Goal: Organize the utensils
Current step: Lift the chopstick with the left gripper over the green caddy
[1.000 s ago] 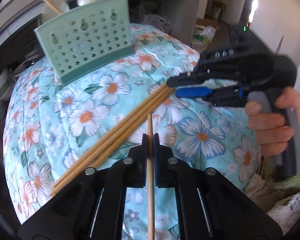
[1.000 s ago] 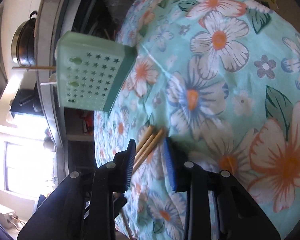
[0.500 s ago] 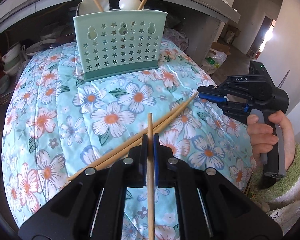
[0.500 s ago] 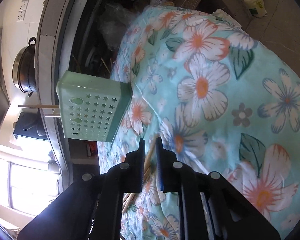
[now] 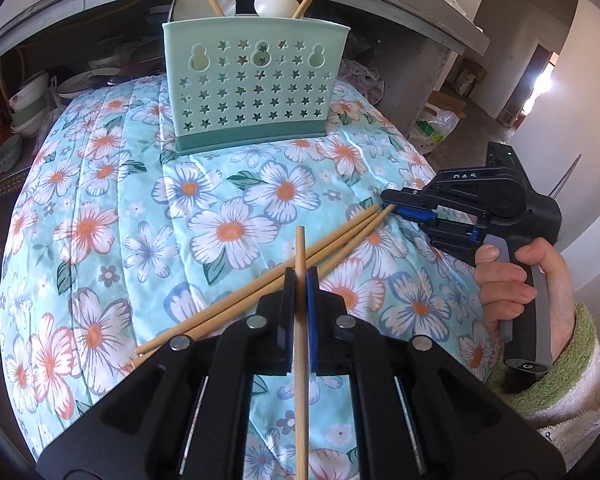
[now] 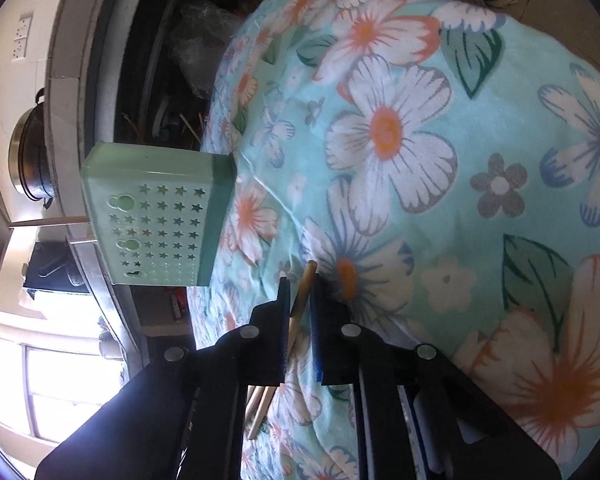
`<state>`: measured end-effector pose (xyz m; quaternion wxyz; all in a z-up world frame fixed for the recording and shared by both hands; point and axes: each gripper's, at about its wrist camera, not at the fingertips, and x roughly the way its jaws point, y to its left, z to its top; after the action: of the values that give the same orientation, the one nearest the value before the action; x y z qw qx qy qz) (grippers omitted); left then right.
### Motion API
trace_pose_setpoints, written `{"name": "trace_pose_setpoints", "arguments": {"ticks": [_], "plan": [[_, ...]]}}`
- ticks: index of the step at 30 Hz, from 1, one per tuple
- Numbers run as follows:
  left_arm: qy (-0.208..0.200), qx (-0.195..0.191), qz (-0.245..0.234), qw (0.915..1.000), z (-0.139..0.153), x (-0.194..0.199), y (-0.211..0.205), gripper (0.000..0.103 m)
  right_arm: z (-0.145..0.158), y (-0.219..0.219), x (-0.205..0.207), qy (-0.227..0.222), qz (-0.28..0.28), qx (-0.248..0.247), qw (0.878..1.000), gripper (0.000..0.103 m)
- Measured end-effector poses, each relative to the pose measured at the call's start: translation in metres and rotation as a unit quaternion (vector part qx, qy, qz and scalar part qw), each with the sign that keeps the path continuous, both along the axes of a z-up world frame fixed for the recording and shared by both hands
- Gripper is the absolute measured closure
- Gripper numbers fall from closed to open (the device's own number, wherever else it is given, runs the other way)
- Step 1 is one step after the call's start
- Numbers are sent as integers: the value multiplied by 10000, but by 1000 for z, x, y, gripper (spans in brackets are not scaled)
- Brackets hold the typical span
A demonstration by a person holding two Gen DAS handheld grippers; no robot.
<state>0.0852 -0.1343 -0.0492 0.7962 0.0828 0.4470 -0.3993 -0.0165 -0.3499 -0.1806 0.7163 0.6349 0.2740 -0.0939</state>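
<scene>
Both fingers of the left gripper (image 5: 300, 280) pinch one chopstick (image 5: 301, 344), held level above the flowery cloth (image 5: 100, 208) and pointing at the green holder (image 5: 252, 88). Right gripper (image 6: 300, 304) lies sideways and squeezes the tip of another stick (image 6: 302, 296) from the loose sticks (image 5: 268, 276) on the cloth. Sticks like these are probably light, stiff and smooth, so grab near the middle.

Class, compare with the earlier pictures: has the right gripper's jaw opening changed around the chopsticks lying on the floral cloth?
Yes. The right gripper was open around the chopstick tips; now it is closed on one chopstick lying on the floral cloth.

Home kitchen: stacked bowls (image 5: 24, 108), pot (image 6: 30, 160) (on counter).
</scene>
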Motion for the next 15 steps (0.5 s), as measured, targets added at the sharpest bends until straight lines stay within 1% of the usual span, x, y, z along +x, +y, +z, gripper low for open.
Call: {"name": "trace_pose_setpoints", "arguments": {"ticks": [3, 5, 7, 9, 12, 15], "plan": [[-26, -50, 64, 10000, 4, 4, 4, 99, 23, 5, -5, -171, -59, -430, 9989, 95], [-10, -82, 129, 9999, 8, 9, 8, 99, 49, 9, -11, -334, -87, -912, 9952, 95], [15, -125, 191, 9997, 13, 15, 11, 99, 76, 14, -17, -551, -100, -1392, 9887, 96], [38, -191, 251, 9995, 19, 19, 15, 99, 100, 17, -24, -734, -111, -1768, 9814, 97], [23, -407, 403, 9984, 35, 27, 22, 99, 138, 24, -34, -1003, -135, -2384, 9659, 97], [-23, -597, 527, 9968, 47, 31, 26, 99, 160, 23, -46, -1213, -181, -2672, 9558, 97]]}}
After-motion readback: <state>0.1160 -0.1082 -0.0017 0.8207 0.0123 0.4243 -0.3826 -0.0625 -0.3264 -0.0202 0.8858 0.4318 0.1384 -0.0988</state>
